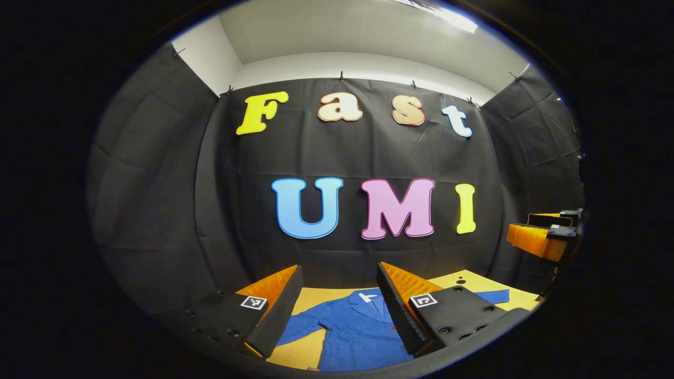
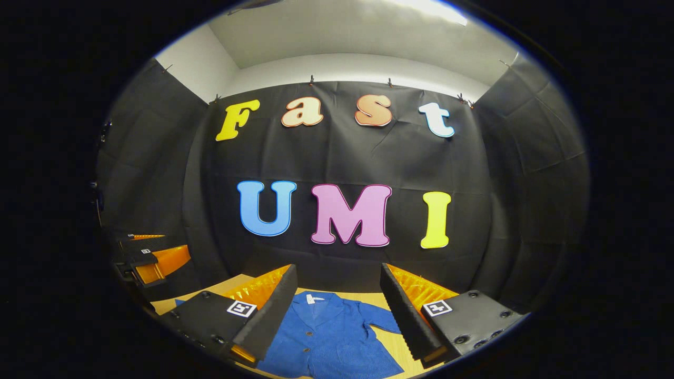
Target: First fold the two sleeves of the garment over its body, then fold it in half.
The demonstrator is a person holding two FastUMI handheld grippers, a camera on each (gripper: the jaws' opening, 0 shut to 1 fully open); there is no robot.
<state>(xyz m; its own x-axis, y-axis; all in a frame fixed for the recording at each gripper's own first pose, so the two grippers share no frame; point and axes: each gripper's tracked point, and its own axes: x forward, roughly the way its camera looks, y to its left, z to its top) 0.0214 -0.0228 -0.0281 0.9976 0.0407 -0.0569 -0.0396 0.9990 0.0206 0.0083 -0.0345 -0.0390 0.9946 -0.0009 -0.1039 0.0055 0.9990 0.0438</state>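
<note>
A blue button-front jacket point(image 1: 353, 329) lies flat on the yellow table point(image 1: 310, 302), collar toward the back wall, with a sleeve spread out to each side. My left gripper point(image 1: 337, 308) hangs open above it, its two black-and-orange fingers wide apart with nothing between them. In the right gripper view the same jacket point(image 2: 329, 334) lies below my right gripper point(image 2: 337, 308), which is also open and empty. The right gripper point(image 1: 545, 234) appears at the far right of the left gripper view. The left gripper point(image 2: 145, 258) appears at the far left of the right gripper view.
The black cloth wall stands close behind the table's point(image 2: 363, 297) far edge and wraps both sides. Bare yellow tabletop lies around the jacket's sleeves.
</note>
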